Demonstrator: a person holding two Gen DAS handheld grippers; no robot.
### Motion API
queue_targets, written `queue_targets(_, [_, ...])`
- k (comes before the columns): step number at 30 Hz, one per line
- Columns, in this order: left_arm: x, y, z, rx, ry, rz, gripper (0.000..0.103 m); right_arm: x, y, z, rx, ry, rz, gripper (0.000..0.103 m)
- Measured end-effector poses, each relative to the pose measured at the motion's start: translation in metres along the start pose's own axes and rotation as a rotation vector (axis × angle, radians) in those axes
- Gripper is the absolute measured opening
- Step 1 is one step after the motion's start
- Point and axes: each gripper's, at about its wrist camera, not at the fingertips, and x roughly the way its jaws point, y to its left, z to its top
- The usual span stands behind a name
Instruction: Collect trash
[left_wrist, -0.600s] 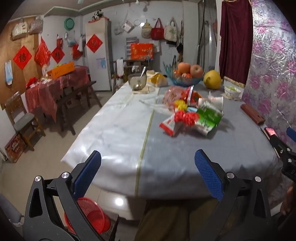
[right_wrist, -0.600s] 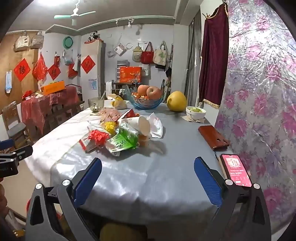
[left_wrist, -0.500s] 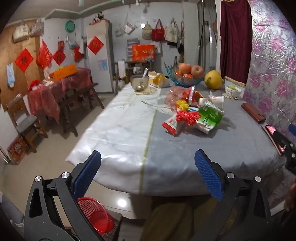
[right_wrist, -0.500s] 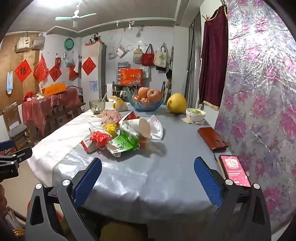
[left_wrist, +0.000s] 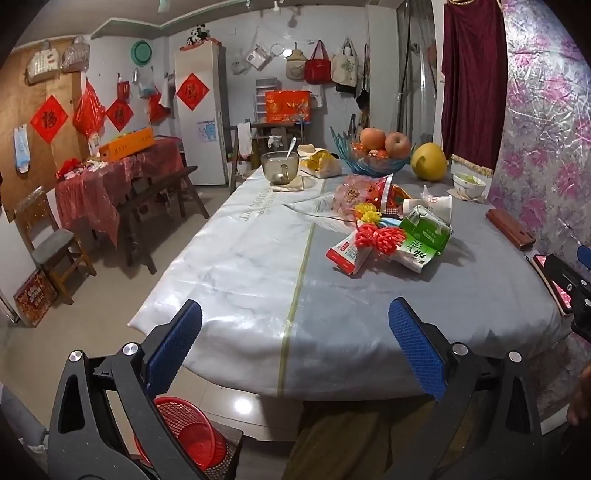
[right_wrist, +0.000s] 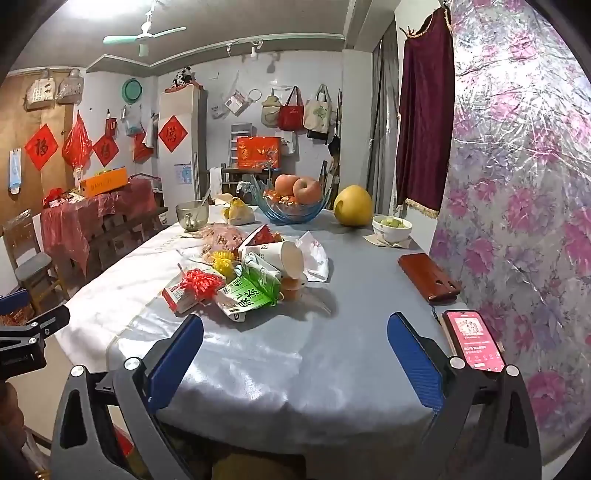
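Left gripper (left_wrist: 293, 334): jaws spread as wide as they go, nothing between them; it hangs off the near edge of the worktop (left_wrist: 240, 258), tilted downward.
Right gripper (right_wrist: 295, 345): jaws likewise spread wide and empty, over the near end of the worktop, tilted downward.
Trash heap (right_wrist: 243, 273): a loose cluster in the middle of the worktop, well apart from both grippers and beyond them.
Heap contents: a green carton (right_wrist: 251, 291), a red-and-white carton (right_wrist: 177, 293) under a red frilly tuft (right_wrist: 201, 282), a yellow tuft (right_wrist: 222, 261), a tipped paper cup (right_wrist: 280, 258), a white wrapper (right_wrist: 314, 254), a pinkish bag (left_wrist: 354, 192) at the far side.
Direction from left jaws: ahead and to the right; the red-and-white carton is the piece closest to them.
Direction from right jaws: ahead and slightly to the left, nearly on the centre line; the green carton faces them.
Nearer hand: probably the right, since the heap sits almost straight ahead of it.
Long axis: the green carton lies flat, its length running left to right across the right wrist view, so the jaws would likely close across its short side.
Bin: a red mesh basket (left_wrist: 188, 432) on a low stool or stand by the worktop's near left corner, below the left gripper.
Not trash: fruit bowl (right_wrist: 295, 206), pomelo (right_wrist: 352, 206), phone (right_wrist: 474, 339), brown case (right_wrist: 428, 277).
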Motion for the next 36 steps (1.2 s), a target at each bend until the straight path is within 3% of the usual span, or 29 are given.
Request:
queue_targets(10, [0.007,-0.006,-0.001,0.001,0.006,0.031,0.097,0.005,-0.001,-0.003,0.011,0.009,0.025,0.098])
queue_targets(36, [0.032,-0.014,-0.010,0.005,0.062,0.020,0.097,0.022,-0.011,-0.011,0.032,0.059,0.025,0.098])
